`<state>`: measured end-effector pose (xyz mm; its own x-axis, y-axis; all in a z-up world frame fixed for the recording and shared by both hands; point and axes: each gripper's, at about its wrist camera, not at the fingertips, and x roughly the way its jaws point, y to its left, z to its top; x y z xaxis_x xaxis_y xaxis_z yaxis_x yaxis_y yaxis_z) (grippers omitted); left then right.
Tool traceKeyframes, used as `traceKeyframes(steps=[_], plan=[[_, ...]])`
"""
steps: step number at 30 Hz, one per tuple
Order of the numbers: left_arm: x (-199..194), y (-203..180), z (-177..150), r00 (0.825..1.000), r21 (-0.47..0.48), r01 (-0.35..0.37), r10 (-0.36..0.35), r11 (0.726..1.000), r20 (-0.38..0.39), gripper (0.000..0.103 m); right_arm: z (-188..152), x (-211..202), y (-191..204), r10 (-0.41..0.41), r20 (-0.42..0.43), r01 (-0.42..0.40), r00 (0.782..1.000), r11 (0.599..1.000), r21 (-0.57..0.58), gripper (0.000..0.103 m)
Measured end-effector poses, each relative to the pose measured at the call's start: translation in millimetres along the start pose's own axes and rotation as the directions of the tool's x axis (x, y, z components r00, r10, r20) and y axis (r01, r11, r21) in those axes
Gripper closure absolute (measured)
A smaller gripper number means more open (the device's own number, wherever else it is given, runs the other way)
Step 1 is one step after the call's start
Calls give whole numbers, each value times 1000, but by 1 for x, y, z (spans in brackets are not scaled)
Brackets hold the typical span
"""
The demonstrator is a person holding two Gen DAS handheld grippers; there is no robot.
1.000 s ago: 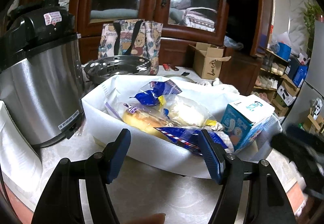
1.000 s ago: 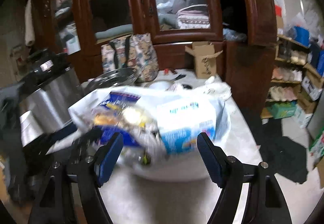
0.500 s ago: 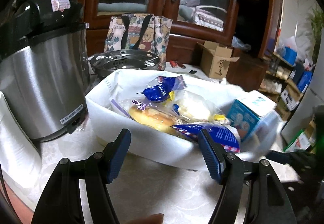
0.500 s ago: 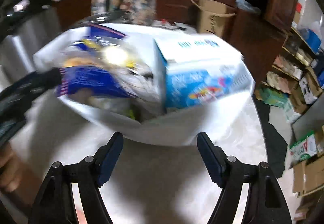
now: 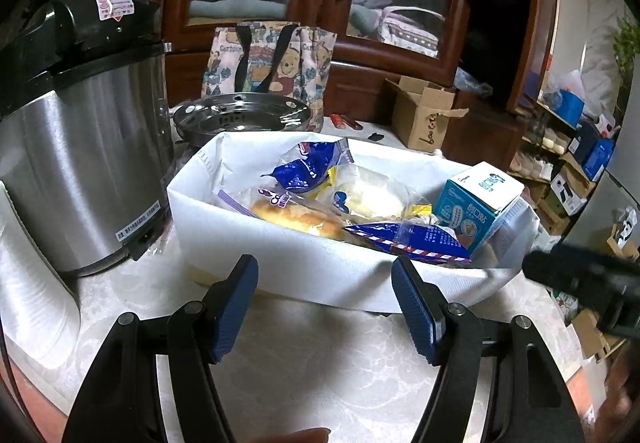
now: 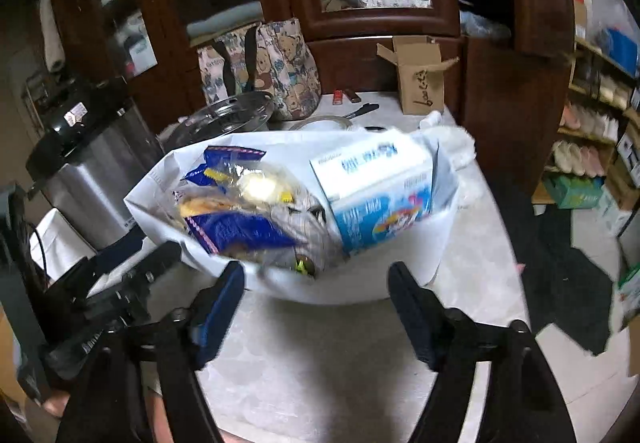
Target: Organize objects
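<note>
Left wrist view: the left gripper [image 5: 324, 303] stands wide at the bottom of the frame, holding nothing, just short of the white bag [image 5: 304, 263] on the bench [image 5: 320, 363]. In the bag at frame centre lie a wrapped bun [image 5: 296, 217], blue snack packets [image 5: 308, 173] and, at its right end, a blue-and-white carton [image 5: 476, 201]. In the right wrist view the right gripper [image 6: 316, 299] is likewise spread wide and empty before the same bag [image 6: 360, 283], with the carton [image 6: 380, 195] right of centre.
</note>
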<state>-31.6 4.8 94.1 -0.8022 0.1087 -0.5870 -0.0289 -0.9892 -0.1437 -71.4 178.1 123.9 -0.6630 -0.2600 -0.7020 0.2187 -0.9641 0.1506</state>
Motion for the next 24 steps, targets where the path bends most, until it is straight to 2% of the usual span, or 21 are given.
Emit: traceKeyframes(steps=[3, 5, 7, 8, 11, 12, 16, 20, 22, 24], plan=[[3, 2, 1, 1000, -8, -10, 10, 1000, -19, 34, 20, 23, 13, -99, -122, 98, 988, 995, -19, 23], [5, 4, 1, 999, -15, -27, 27, 1000, -38, 34, 20, 42, 13, -122, -236, 119, 964, 993, -28, 23], [8, 7, 1, 997, -16, -45, 44, 999, -56, 34, 10, 60, 13, -81, -362, 79, 929, 997, -20, 23], [10, 9, 2, 997, -18, -53, 52, 998, -66, 34, 4, 67, 10, -32, -410, 38, 911, 999, 6, 23], [12, 14, 2, 995, -39, -50, 47, 998, -93, 34, -8, 77, -2, 141, -442, -87, 886, 986, 141, 23], [12, 15, 2, 994, -45, -48, 43, 998, -98, 34, -7, 81, -4, 157, -444, -94, 882, 983, 161, 23], [13, 15, 2, 993, -34, -56, 53, 998, -106, 34, 1, 88, -4, 27, -425, 25, 905, 993, 116, 23], [11, 11, 2, 994, -8, -71, 70, 997, -88, 34, -1, 81, 5, 39, -348, -7, 937, 996, 93, 23], [7, 8, 2, 995, 4, -69, 69, 998, -67, 34, -6, 75, 13, -14, -296, 31, 955, 998, 53, 23], [3, 6, 2, 997, 16, -64, 64, 998, -50, 34, -10, 70, 23, -79, -257, 81, 963, 997, -3, 23]])
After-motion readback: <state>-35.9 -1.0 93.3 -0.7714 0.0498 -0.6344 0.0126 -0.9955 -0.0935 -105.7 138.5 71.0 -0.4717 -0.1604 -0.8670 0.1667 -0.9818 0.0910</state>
